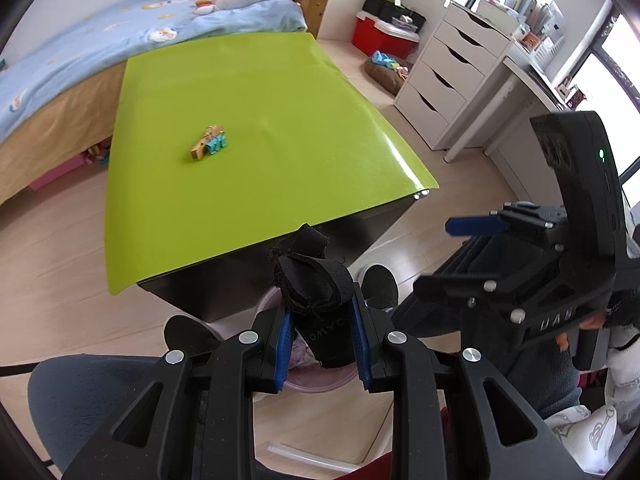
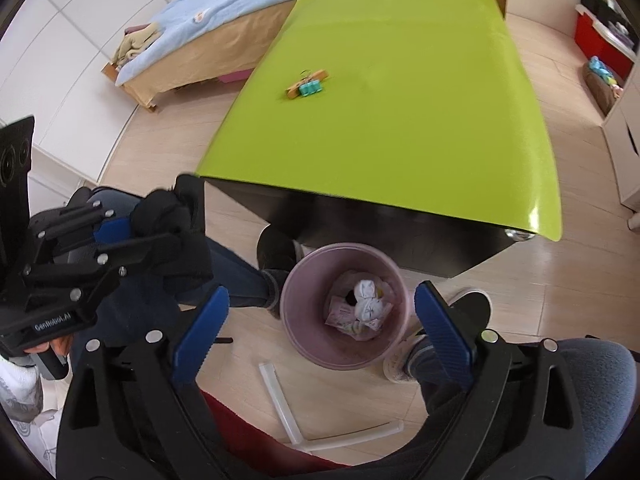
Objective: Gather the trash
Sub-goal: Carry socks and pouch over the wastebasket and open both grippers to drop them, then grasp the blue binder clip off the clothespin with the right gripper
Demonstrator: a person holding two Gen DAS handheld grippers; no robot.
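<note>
My left gripper (image 1: 322,344) is shut on a crumpled black fabric strap (image 1: 314,280) and holds it above the pink trash bin (image 1: 280,382), off the near edge of the green table (image 1: 260,92). In the right wrist view the left gripper (image 2: 136,224) shows at the left with the black strap (image 2: 168,216) in it. My right gripper (image 2: 320,332) is open and empty above the pink bin (image 2: 304,280), which holds crumpled white paper and wrappers (image 2: 366,304). A wooden clothespin with teal binder clips (image 1: 208,145) lies on the table; it also shows in the right wrist view (image 2: 307,84).
A bed with a blue quilt (image 1: 100,40) stands behind the table. A white drawer unit (image 1: 444,80) and red box (image 1: 380,36) are at the right. The person's feet in dark shoes (image 2: 276,252) flank the bin. A clear tube (image 2: 280,396) lies on the floor.
</note>
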